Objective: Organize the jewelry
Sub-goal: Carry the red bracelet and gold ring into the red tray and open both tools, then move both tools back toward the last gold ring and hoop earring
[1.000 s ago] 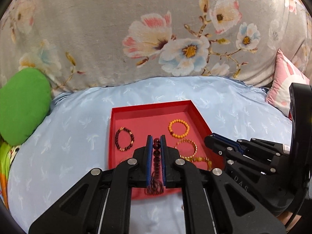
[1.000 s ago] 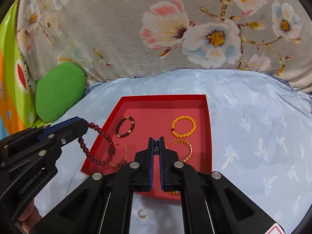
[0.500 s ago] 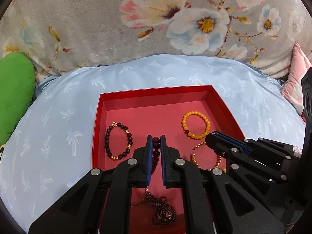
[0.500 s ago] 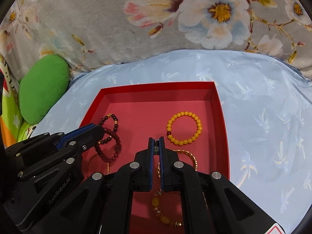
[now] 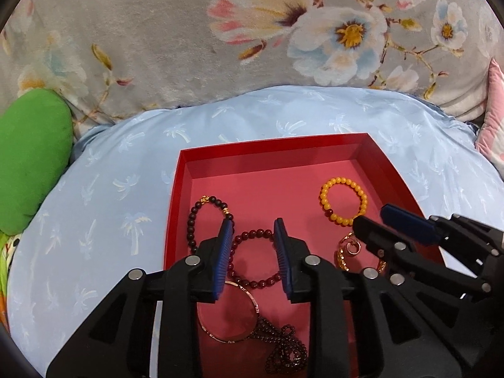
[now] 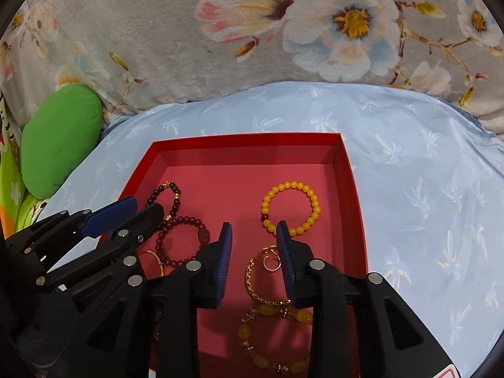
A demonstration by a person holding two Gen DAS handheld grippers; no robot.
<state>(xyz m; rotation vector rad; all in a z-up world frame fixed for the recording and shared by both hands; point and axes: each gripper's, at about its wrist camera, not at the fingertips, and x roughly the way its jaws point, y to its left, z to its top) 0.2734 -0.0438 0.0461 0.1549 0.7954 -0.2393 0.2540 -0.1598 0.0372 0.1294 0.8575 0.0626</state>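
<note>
A red tray [image 5: 271, 148] [image 6: 245, 140] lies on a light blue cushion. My left gripper [image 5: 253, 252] is open and empty just above a dark red bead bracelet [image 5: 252, 258] [image 6: 181, 239] lying in the tray. My right gripper [image 6: 254, 252] is open and empty above a small gold ring [image 6: 271, 260] and a gold chain bracelet [image 6: 258, 286]. The tray also holds a dark bead bracelet [image 5: 204, 220], an orange bead bracelet [image 5: 343, 201] [image 6: 291, 208], a thin bangle [image 5: 230, 312], a dark bead necklace [image 5: 283, 349] and a yellow stone bracelet [image 6: 271, 340].
A floral grey blanket [image 5: 252, 31] rises behind the cushion [image 5: 94, 204]. A green pillow [image 5: 28, 157] sits at the left and a pink pillow [image 5: 491, 126] at the right. The right gripper's body [image 5: 425, 252] reaches over the tray's right side.
Both grippers opened. The left let the dark red bracelet down into the tray; the right released the gold ring into the tray. Both moved closer over the tray.
</note>
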